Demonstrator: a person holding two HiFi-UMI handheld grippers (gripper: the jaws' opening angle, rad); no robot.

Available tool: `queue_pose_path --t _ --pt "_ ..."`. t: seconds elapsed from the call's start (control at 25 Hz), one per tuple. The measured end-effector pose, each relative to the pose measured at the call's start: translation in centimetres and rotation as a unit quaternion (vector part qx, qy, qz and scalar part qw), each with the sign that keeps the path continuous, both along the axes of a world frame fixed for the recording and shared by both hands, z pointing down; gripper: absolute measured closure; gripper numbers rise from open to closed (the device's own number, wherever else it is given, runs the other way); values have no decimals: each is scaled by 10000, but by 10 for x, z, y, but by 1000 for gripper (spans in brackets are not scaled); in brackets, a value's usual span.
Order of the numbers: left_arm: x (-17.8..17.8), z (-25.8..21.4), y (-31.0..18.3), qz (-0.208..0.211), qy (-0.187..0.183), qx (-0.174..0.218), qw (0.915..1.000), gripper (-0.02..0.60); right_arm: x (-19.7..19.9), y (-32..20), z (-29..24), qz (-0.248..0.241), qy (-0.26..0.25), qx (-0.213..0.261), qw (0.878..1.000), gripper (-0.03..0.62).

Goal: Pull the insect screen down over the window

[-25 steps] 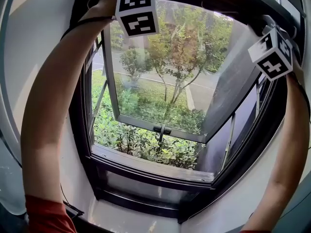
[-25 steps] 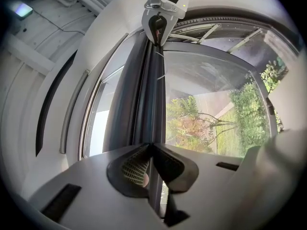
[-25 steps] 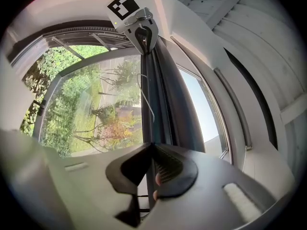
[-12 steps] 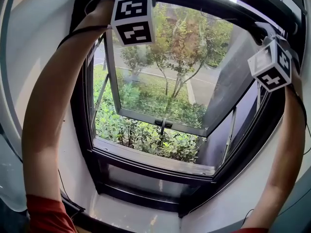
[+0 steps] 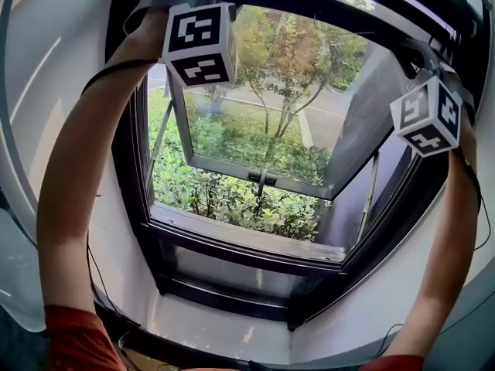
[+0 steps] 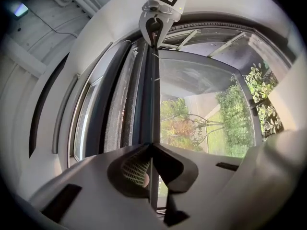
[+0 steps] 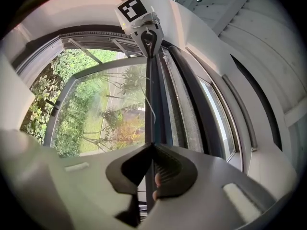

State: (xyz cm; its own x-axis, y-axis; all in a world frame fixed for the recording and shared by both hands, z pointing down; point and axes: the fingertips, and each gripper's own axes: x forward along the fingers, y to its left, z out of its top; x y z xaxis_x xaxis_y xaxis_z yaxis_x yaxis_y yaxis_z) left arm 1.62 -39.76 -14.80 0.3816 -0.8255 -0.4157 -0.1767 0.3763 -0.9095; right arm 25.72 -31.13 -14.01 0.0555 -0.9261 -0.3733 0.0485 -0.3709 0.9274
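Both grippers have come lower, drawing the insect screen's slim dark pull bar (image 6: 152, 99) down; it crosses the top of the grey-framed open window (image 5: 232, 175). Your left gripper (image 6: 152, 146), jaws just tightened, and right gripper (image 7: 152, 145) clamp it: keep both level, descend evenly.

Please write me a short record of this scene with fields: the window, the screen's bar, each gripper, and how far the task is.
window: sash swung open outward, greenery beyond
pull bar: dark, across the top of the opening
left gripper: jaws have just been closing, bar's edge pinched between them
right gripper: jaws pinched on the same bar
progress: opening below the bar not yet covered
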Motion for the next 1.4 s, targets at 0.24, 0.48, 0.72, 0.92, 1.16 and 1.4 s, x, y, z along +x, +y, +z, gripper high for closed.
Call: queue_pose_path --t 0.24,0.48,0.72,0.92,1.16,1.4 --pt "-1 28 1 -4 -17 -70 10000 555 -1 2 25 -67 -27 -19 10000 566" --pt "0 54 4 62 -22 -97 9999 555 0 3 53 -141 -111 -88 9998 565" --pt "-2 71 6 163 -89 -151 9997 555 -2 6 69 -192 -145 -182 9995 565" --pt "-3 84 11 244 -7 -201 9995 554 -3 11 82 -226 -227 -152 9994 565" --pt "-3 118 10 434 160 -227 9987 554 -3 9 115 -270 -306 -24 9992 565" --pt "-2 150 12 351 34 -394 9986 554 -3 11 146 -334 -394 -127 9986 563"
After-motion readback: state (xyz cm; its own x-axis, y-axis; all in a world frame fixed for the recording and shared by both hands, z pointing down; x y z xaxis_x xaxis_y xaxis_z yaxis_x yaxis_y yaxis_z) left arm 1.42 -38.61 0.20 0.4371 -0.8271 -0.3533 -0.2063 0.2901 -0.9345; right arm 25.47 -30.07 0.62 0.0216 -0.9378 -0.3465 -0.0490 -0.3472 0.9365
